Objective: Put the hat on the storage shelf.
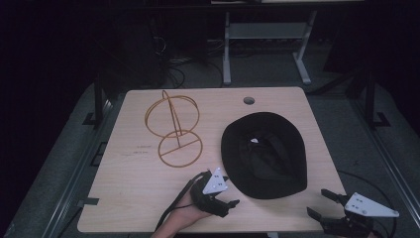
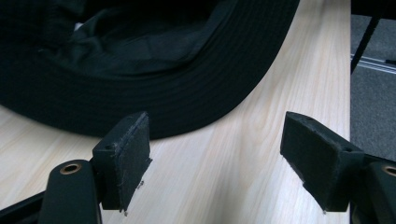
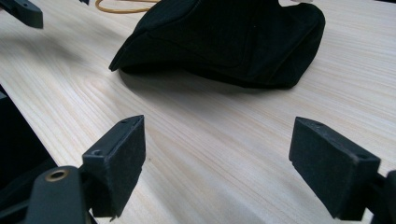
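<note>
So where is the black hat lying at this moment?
In the high view, the black hat lies brim up on the right half of the wooden table, right of the gold wire stand, between both open grippers.

Left hand-held gripper (image 1: 229, 191) at 6 o'clock, gripped by the person's left hand (image 1: 190, 210), jaws spread wide, pointing toward 2 o'clock. Right hand-held gripper (image 1: 320, 204) at 5 o'clock, jaws wide apart, holding nothing, pointing toward 10 o'clock.
</note>
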{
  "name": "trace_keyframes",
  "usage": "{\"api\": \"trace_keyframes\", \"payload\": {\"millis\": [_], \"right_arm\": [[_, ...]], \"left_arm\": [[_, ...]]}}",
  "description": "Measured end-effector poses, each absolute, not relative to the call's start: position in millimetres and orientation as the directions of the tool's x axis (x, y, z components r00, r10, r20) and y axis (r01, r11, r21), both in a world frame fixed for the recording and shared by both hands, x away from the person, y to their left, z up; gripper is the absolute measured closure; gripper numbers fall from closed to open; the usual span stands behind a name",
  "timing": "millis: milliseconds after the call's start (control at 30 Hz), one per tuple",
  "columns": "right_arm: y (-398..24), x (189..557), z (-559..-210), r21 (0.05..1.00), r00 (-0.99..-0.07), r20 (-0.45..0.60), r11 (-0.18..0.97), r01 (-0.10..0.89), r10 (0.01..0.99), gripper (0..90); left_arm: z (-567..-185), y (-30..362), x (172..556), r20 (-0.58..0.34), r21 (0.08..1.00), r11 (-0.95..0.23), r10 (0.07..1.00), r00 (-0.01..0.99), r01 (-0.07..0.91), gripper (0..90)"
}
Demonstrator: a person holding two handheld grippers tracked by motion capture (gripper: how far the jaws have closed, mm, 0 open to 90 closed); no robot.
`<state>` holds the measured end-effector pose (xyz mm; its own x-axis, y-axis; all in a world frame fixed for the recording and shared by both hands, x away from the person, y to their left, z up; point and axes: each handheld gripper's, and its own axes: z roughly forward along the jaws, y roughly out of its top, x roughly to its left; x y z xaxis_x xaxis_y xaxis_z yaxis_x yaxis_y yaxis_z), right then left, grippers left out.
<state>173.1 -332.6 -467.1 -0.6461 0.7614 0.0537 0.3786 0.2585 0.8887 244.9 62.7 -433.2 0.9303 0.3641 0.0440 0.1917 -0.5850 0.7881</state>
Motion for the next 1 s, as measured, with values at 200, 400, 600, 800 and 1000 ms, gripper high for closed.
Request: {"api": "trace_keyframes", "payload": {"millis": [200, 400, 600, 800, 1000], "right_arm": [[-331.7, 173.2, -466.5, 0.887, -0.650, 0.049, 0.265, 0.377, 0.758, 18.3], [-331.5, 173.3, -466.2, 0.889, -0.652, 0.054, 0.262, 0.377, 0.756, 18.2], [-331.4, 173.7, -465.7, 0.889, -0.653, 0.060, 0.257, 0.379, 0.755, 18.4], [-332.1, 173.9, -464.9, 0.891, -0.655, 0.060, 0.256, 0.376, 0.753, 18.6], [-332.3, 174.0, -464.4, 0.891, -0.656, 0.063, 0.253, 0.376, 0.753, 18.8]], "left_arm": [[-438.9, 37.0, 244.7, 0.051, 0.776, -0.607, 0.333, 0.941, 0.173, 23.8], [-447.1, 14.4, 244.5, 0.050, 0.767, -0.620, 0.310, 0.949, 0.163, 23.9], [-453.9, -4.6, 246.3, 0.065, 0.752, -0.642, 0.297, 0.953, 0.149, 23.8], [-459.7, -21.3, 245.9, 0.085, 0.746, -0.651, 0.302, 0.950, 0.140, 23.2], [-463.0, -37.3, 246.0, 0.140, 0.733, -0.671, 0.309, 0.941, 0.112, 23.4]]}}
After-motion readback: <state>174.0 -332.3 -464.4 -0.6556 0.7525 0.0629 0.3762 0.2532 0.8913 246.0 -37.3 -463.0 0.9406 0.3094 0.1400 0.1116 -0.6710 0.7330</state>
